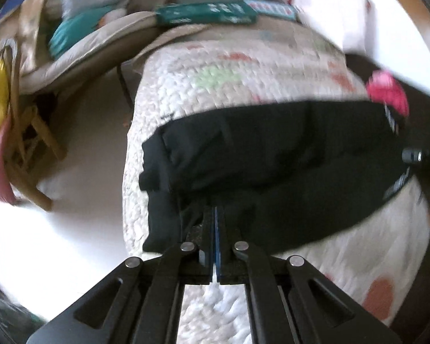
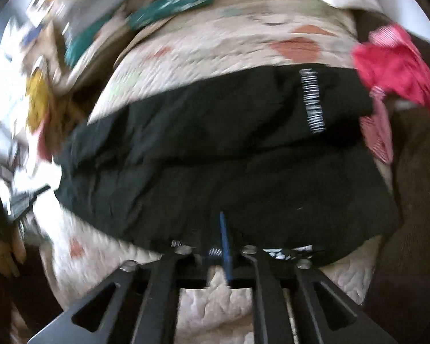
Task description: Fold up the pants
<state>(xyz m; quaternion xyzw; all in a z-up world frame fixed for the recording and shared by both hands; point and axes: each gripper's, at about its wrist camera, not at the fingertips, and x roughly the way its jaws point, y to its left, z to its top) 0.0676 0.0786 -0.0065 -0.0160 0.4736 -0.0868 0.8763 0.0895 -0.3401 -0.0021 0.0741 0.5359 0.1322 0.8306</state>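
On the quilted bed lie black pants, a pink cloth at their two o'clock. Left tool pinches the pants' near edge; right tool stands narrowly parted over the hem, grip unclear.

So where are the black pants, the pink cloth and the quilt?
black pants (image 2: 215, 157), right wrist view, middle of the fabric.
pink cloth (image 2: 392, 66), right wrist view, its bunched centre.
quilt (image 1: 215, 86), left wrist view, bare patch above the pants.

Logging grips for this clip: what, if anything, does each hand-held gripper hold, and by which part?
Left hand-held gripper: shut on the black pants at their near edge. Right hand-held gripper: at the pants' near edge too, but blur hides whether it grips.
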